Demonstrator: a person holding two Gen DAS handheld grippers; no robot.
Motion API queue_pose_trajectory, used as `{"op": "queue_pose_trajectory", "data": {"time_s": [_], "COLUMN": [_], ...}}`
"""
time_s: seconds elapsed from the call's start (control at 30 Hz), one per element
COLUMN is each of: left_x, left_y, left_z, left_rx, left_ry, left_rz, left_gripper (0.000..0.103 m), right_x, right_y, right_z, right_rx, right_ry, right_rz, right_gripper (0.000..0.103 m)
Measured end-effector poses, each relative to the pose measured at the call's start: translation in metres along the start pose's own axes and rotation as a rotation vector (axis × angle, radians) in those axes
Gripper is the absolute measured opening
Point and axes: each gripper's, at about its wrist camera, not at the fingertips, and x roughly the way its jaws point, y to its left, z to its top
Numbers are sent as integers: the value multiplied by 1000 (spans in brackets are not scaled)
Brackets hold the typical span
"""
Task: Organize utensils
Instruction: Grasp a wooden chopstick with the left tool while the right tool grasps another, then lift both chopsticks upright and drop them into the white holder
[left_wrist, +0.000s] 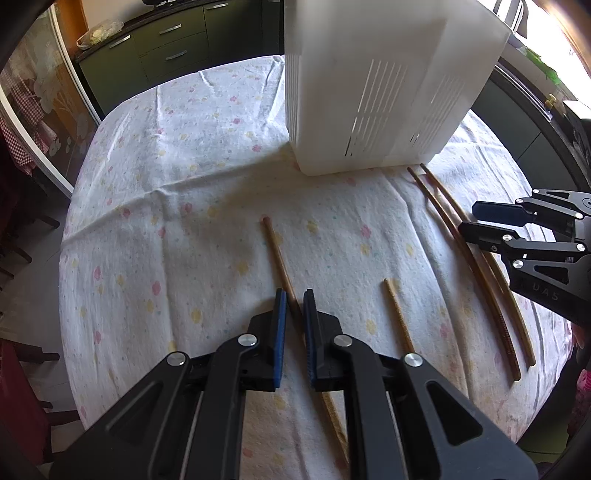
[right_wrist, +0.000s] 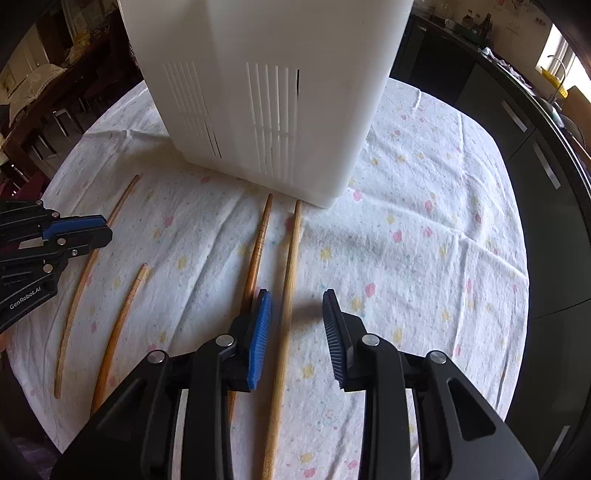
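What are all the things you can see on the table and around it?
chopsticks: four, brown wood, flat on the cloth before the bin
utensil bin: one, white, slotted, standing at the middle of the table
tablecloth: one, white with pastel flowers, covering the table
cabinets: dark green, behind the table
left gripper: black, blue pads, jaws nearly closed around a chopstick
right gripper: black, blue pads, jaws open over a chopstick

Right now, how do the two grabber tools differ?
The left gripper has its fingers nearly together, straddling a chopstick; the right gripper has its fingers spread wide around a paler chopstick. Whether the left one actually pinches its stick is unclear. Both are black with blue pads, over the flowered tablecloth.
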Motion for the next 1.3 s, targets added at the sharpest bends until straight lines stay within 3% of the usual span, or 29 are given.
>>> {"op": "queue_pose_trajectory", "data": {"time_s": [0.2,0.4,0.53,0.63,0.87,1.3], "left_x": [-3,-2,1,1,-23,-85], "left_y": [0,-14,-24,-20,-7,-22], "left_z": [-2,-5,-3,-3,-9,-17], "left_rx": [-29,15,53,15,-4,72], "left_ry": [112,141,133,143,94,-30], "left_rz": [-102,-44,-8,-38,-81,-70], "left_gripper": [14,14,7,6,6,6], "right_x": [2,3,1,-4,-46,-109], "right_y": [-9,-7,-2,-4,-29,-55], "right_z": [-1,-1,-2,-5,-29,-70], "right_rx": [21,10,12,39,122,194], "right_ry": [19,23,14,-3,-125,-266], "right_rz": [50,29,48,68,126,165], "right_gripper": [25,25,8,8,8,8]}}
